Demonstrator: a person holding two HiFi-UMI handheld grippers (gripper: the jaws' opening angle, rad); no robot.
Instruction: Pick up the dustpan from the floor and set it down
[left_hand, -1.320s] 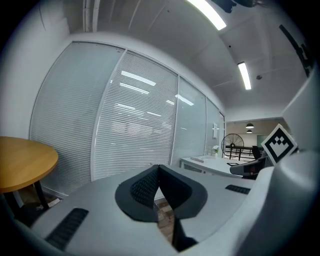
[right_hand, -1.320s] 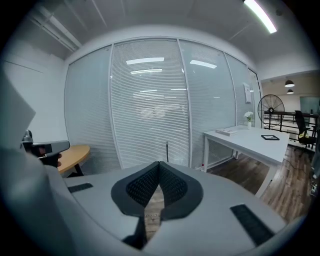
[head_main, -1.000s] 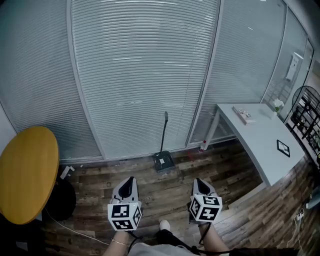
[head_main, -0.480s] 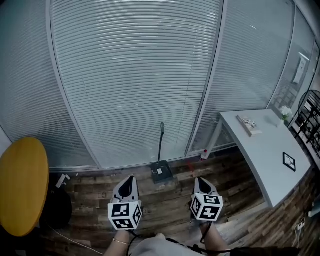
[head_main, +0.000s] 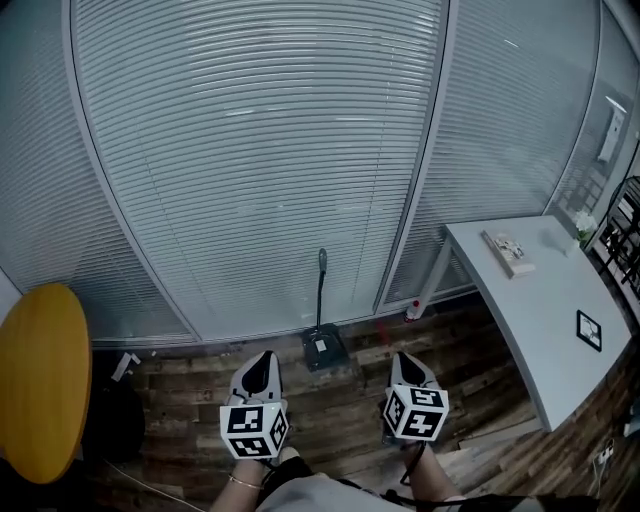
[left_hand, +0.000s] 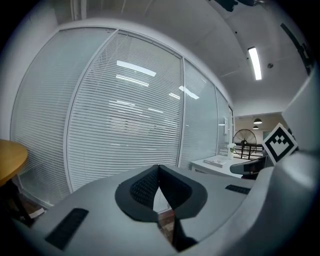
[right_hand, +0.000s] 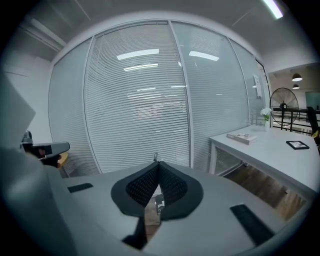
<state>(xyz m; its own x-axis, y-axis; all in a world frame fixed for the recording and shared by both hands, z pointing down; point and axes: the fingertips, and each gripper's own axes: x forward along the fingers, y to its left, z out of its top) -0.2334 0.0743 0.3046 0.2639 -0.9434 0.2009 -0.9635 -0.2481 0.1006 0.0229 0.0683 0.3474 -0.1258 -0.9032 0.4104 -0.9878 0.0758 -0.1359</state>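
A dark dustpan (head_main: 325, 349) stands on the wood floor against the glass wall, its long handle (head_main: 322, 275) upright. My left gripper (head_main: 264, 357) hangs a little short of it on the left, my right gripper (head_main: 402, 358) a little short of it on the right; neither touches it. The left gripper view shows my left gripper (left_hand: 159, 168) with its pads meeting and nothing between them. The right gripper view shows my right gripper (right_hand: 159, 164) likewise shut and empty, with the dustpan (right_hand: 158, 203) seen in the gap under the tips.
A glass wall with shut blinds (head_main: 270, 150) runs across ahead. A white desk (head_main: 540, 300) with a book (head_main: 508, 252) and a small dark frame (head_main: 589, 330) stands at the right. A round yellow table (head_main: 40, 380) is at the left. A small red-capped bottle (head_main: 411, 313) sits by the desk leg.
Both grippers and the person have come closer to the glass wall and the dustpan. The yellow table has slid toward the left edge, the desk toward the right.
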